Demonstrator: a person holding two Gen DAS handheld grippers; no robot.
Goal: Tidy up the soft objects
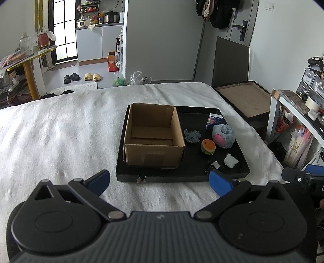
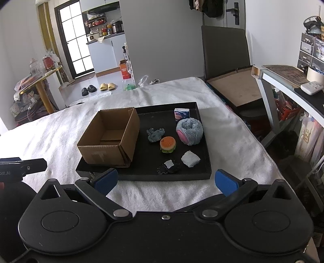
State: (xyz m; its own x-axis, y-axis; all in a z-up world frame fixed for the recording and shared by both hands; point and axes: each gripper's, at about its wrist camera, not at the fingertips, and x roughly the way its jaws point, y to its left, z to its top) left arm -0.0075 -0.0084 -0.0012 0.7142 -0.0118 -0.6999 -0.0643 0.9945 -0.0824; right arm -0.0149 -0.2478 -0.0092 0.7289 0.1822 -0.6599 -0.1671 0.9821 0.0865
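Setting: a lived-in home, a small studio flat. Work surface is a bed (image 1: pixel 60 129) under a white fleecy blanket, with a black tray (image 1: pixel 182 176) near its right edge. Past the far edge of the bed, a kitchenette: white cabinets (image 1: pixel 89 43), a counter crowded with bottles and jars (image 1: pixel 97 18), beside a glazed black-framed door (image 1: pixel 64 30). Two pairs of slippers, black (image 1: pixel 71 77) and yellow (image 1: pixel 92 76), on the grey floor. Clothes hang (image 1: pixel 214 12) by the entrance door with its lock handle (image 1: pixel 242 29). At right, a desk (image 2: pixel 287 85) with small drawer units (image 2: pixel 310 50); at left, a cluttered yellow-legged side table (image 1: pixel 28 58)
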